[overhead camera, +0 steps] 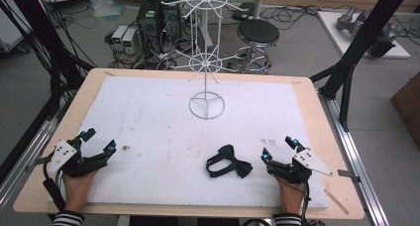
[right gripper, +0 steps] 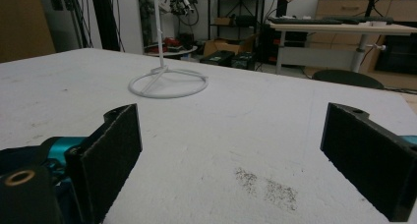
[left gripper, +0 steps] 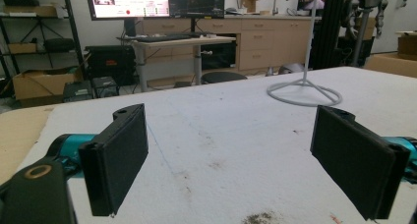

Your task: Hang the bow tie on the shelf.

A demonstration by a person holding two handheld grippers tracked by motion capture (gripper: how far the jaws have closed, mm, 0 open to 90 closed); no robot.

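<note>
Nearest the person, the left gripper [overhead camera: 100, 140] rests on the near left part of the white mat [overhead camera: 158, 107], jaws standing wide apart with nothing between them. The left gripper view confirms this: bare mat lies between its two black pads [left gripper: 118, 157]. The right gripper [overhead camera: 278, 148] sits at the near right, its jaws likewise spread and empty; in the right gripper view a dark smudge [right gripper: 268, 187] on the mat lies between them.

Just to the left of the right gripper, not touching it, lies a black bow tie [overhead camera: 228, 162] with its strap curled in a loop at the left and the bow toward the right. It lies flat on the mat, well apart from the left gripper.

Farther back, at the middle of the mat, stands a white wire rack [overhead camera: 206, 62] on a ring base [overhead camera: 206, 105], with thin spokes at two levels.

Risks, as judged:
- The bow tie is soft and limp. A pinch on the bow alone would likely leave the strap dangling, where it could swing and catch on a lower spoke.
- The tie lies flat, so jaws coming down on it may press into the mat and drag it along instead of gripping it.
- The rack looks light and top-heavy on a narrow base. A sideways push from a gripper while hanging the loop could tip or slide it.
- The spokes are thin; a loop that is not held open may miss the hook and drop.
</note>
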